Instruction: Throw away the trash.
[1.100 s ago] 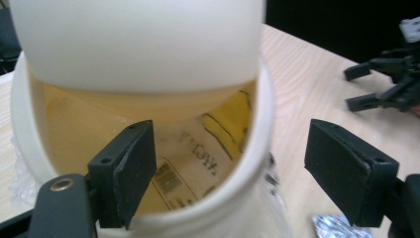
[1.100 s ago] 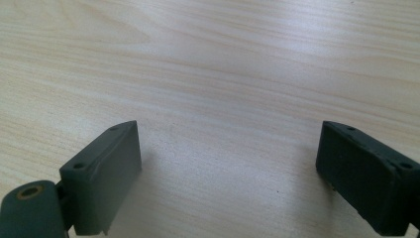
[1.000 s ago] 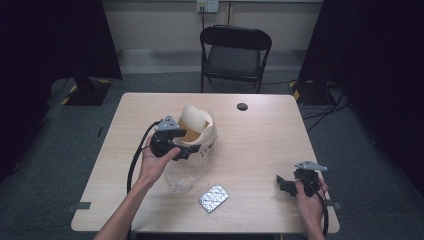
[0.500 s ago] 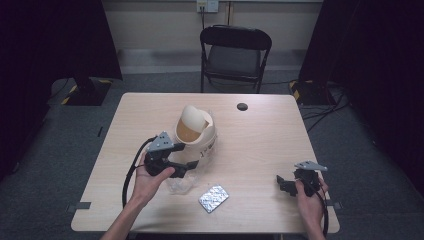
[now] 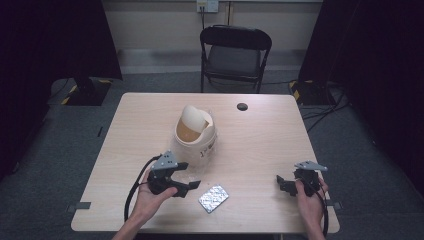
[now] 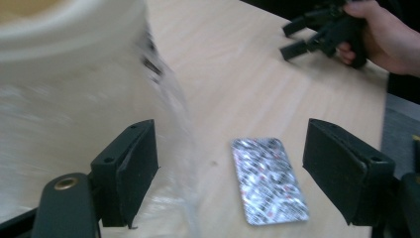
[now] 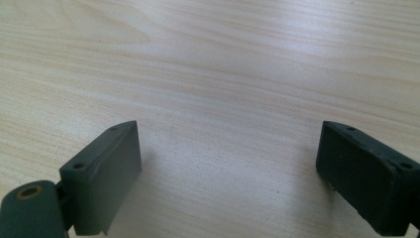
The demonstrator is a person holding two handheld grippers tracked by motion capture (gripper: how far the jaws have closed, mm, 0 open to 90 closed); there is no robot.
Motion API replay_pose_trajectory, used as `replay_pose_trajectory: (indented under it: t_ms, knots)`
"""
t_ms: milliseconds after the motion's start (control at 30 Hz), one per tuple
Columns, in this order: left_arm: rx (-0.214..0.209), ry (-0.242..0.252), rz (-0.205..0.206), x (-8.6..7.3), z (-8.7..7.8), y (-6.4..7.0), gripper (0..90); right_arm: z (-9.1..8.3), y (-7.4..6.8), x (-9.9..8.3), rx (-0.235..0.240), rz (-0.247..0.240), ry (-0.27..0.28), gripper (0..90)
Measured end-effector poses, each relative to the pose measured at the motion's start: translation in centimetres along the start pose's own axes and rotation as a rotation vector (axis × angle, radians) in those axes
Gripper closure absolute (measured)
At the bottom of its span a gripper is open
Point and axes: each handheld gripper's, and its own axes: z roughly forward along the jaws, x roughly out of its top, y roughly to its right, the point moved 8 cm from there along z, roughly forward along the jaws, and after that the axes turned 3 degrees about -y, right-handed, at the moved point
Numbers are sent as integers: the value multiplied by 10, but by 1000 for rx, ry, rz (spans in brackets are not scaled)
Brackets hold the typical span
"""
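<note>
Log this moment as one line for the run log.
left gripper: open, beside silver foil blister pack | right gripper: open, over bare wooden table | cream swing-lid bin: upright

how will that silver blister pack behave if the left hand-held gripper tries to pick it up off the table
The blister pack lies flat on the table, so the jaws would probably struggle to get under its thin edge. Its foil face looks shiny, so it may slide when pushed. It seems light and slightly bendy. The left hand-held gripper is open wide around it.

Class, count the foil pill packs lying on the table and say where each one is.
1. The foil pill pack lies flat near the table's front edge, just right of the left gripper, in front of the bin.
</note>
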Motion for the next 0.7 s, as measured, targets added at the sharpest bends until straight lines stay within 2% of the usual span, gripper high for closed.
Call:
replay_pose_trajectory:
  t_ms: [33,167,233,333,400,433,467,533,600,700]
  knots:
    - [-17,-24,8,-8,6,6,211,0,0,0,0,0,0,96]
    - [-30,-31,3,-18,14,14,211,0,0,0,-2,1,0,96]
    - [-51,-58,19,-24,19,19,208,0,0,0,-3,1,0,96]
    - [-48,-98,33,-31,27,24,201,0,0,0,-3,1,0,97]
    - [-57,-111,20,-36,32,28,201,0,0,0,-7,1,1,98]
    - [-79,-122,1,-42,39,31,198,0,0,0,-8,2,2,98]
    - [-79,-122,1,-42,39,31,198,0,0,0,-8,2,2,98]
    - [-46,-163,29,-47,46,32,199,0,0,0,-8,2,2,98]
    - [-58,-159,16,-48,51,34,200,0,0,0,-9,3,2,98]
    - [-42,-194,40,-53,59,37,200,0,0,0,-9,3,2,98]
